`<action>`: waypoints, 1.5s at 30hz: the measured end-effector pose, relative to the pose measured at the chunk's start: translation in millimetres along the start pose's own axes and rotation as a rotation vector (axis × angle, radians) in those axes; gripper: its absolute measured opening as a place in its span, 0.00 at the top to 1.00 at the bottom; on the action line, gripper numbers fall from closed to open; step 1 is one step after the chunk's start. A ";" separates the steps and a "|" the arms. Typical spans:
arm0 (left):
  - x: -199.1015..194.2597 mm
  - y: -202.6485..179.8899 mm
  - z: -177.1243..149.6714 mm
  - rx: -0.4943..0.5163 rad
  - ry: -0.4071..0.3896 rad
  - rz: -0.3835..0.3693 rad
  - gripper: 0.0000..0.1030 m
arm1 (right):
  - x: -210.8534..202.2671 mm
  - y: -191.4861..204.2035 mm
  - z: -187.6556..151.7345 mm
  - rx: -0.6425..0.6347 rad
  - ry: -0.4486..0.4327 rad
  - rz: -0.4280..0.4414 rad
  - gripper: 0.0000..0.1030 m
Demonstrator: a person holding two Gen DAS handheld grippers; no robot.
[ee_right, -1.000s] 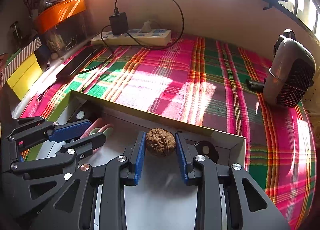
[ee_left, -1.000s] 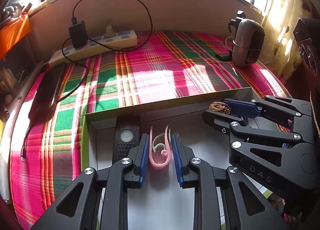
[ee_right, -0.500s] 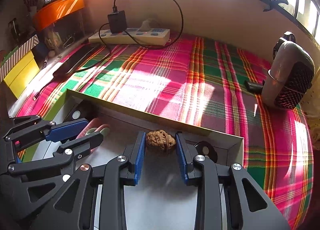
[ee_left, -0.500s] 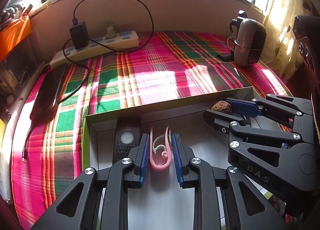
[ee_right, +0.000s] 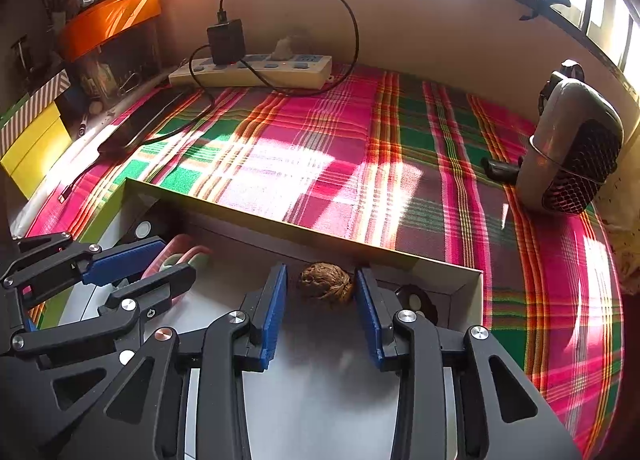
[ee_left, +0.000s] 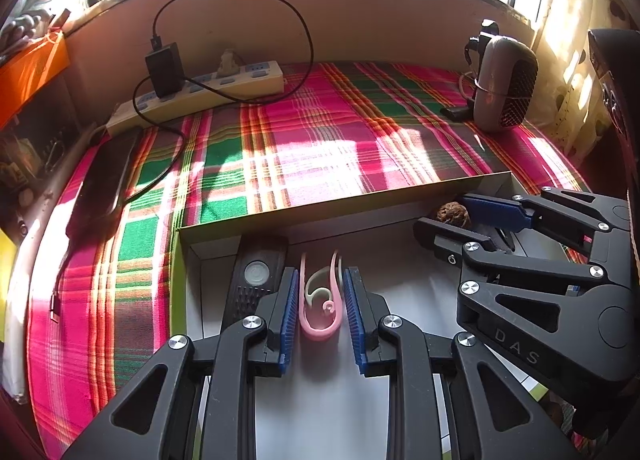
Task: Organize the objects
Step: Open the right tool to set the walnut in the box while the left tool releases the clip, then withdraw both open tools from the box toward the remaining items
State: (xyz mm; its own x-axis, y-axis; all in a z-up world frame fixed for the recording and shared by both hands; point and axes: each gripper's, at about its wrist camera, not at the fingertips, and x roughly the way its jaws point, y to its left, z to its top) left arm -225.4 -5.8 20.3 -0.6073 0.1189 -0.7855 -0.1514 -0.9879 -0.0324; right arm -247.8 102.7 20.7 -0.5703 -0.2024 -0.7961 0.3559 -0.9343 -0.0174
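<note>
Through the left wrist camera, first. Saw the left gripper (ee_left: 320, 276) low in a shallow box (ee_left: 320, 208), with a pink clip (ee_left: 320, 334) lying on the white floor between the blue pads. Stood almost flush with the clip on both sides. Could not tell whether pressed on it or only beside it. Found just left of the clip a black remote (ee_left: 256, 276), its lower part hidden behind the left finger. Noticed at the far right corner of the box the right gripper (ee_left: 444, 216), covering most of a walnut (ee_left: 450, 214) so that only a brown top showed. Lost the near edge of the box below the picture.

Further off, on the plaid cloth (ee_left: 320, 140): a power strip (ee_left: 224, 84) by the wall with a black charger (ee_left: 164, 68) plugged in, a dark flat device (ee_left: 104, 176) at the left edge – too shadowed to name – and a small heater (ee_left: 504, 88) at the right.

Then through the right wrist camera. Showed the walnut whole, resting on the box floor close to the far wall, between spread jaws which had just been opening – a clear gap at the left pad, the right pad just beside the shell. Made out behind the right finger a round dark thing (ee_right: 416, 300), half covered and not clear enough to identify. Caught the left gripper at the lower left, cut off by the frame, with only a pink end of the clip visible between its fingers.
</note>
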 end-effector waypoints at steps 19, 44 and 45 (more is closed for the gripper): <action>-27.7 0.2 -9.9 -0.003 -0.043 0.013 0.75 | -22.0 4.4 -7.3 0.029 -0.037 0.017 0.48; -102.5 -13.4 -60.7 -0.023 -0.150 0.011 0.75 | -101.6 17.9 -58.5 0.079 -0.153 0.019 0.48; -104.0 -13.7 -63.0 -0.024 -0.150 0.008 0.75 | -103.5 18.4 -61.3 0.079 -0.153 0.024 0.48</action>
State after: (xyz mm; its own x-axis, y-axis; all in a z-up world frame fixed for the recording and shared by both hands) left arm -111.0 -10.9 63.5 -0.7183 0.1229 -0.6848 -0.1288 -0.9907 -0.0427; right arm -136.9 124.4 65.7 -0.6703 -0.2611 -0.6946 0.3144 -0.9478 0.0529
